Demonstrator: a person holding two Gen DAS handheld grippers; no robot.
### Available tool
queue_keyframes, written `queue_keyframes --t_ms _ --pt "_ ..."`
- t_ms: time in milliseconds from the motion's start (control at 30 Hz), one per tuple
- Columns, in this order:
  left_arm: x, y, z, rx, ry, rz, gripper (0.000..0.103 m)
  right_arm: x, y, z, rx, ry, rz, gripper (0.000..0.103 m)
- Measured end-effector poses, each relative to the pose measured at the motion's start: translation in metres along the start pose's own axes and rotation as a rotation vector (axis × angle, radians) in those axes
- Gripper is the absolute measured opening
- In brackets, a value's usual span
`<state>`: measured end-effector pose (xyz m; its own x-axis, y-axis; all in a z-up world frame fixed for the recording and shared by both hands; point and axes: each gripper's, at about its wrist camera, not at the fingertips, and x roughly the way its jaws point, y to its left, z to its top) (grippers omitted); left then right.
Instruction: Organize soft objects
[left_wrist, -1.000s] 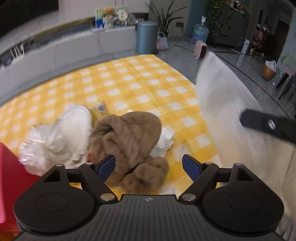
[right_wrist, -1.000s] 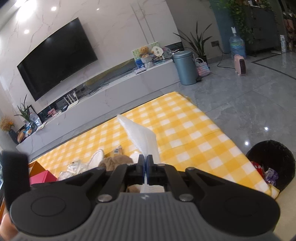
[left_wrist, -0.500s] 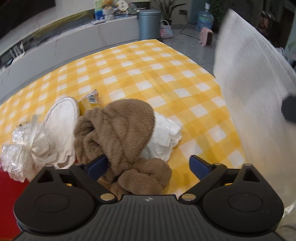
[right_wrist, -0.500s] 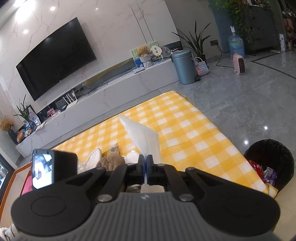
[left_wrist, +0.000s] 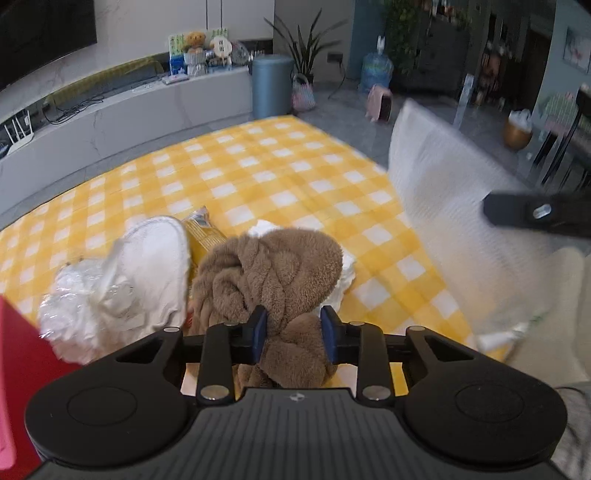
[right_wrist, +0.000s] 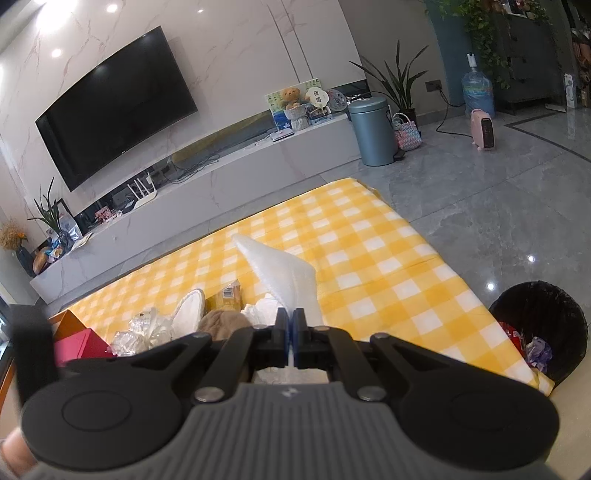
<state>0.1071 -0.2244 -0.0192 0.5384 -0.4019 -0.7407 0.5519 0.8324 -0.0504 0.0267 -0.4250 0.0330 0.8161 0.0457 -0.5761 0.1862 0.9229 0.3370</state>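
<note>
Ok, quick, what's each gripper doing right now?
Left gripper: jaws just closed in, pinching a fold of the brown fuzzy cloth.
Right gripper: shut on the white sheet, held above the yellow checked cloth.

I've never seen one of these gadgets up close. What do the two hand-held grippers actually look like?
Both look alike. The left gripper has a ribbed dark grey body with a small pale logo, two round black discs either side, black jointed link arms with silver rivets, and blue pads on its fingers. The right gripper has the same build. No cables or sleeves are visible.
</note>
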Motion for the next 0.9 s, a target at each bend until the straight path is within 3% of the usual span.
queue_keyframes --t_ms 167,433,633,900 --pt "-0.044 0.012 -0.007 -0.014 -0.083 -0.088 0.035 0.001 0.005 0.000 -0.022 0.004 -0.007 0.000" --pt "-0.086 0.031 -0.014 -0.088 -0.187 -0.124 0.035 0.000 0.021 -0.002 -0.062 0.006 0.062 0.000" --pt "-0.090 0.041 -0.011 -0.126 -0.204 -0.087 0.033 0.002 0.040 -0.003 -0.111 0.015 0.099 0.000" --pt "-0.109 0.054 -0.007 -0.166 -0.246 -0.091 0.033 0.010 0.064 -0.006 -0.166 0.037 0.150 0.000"
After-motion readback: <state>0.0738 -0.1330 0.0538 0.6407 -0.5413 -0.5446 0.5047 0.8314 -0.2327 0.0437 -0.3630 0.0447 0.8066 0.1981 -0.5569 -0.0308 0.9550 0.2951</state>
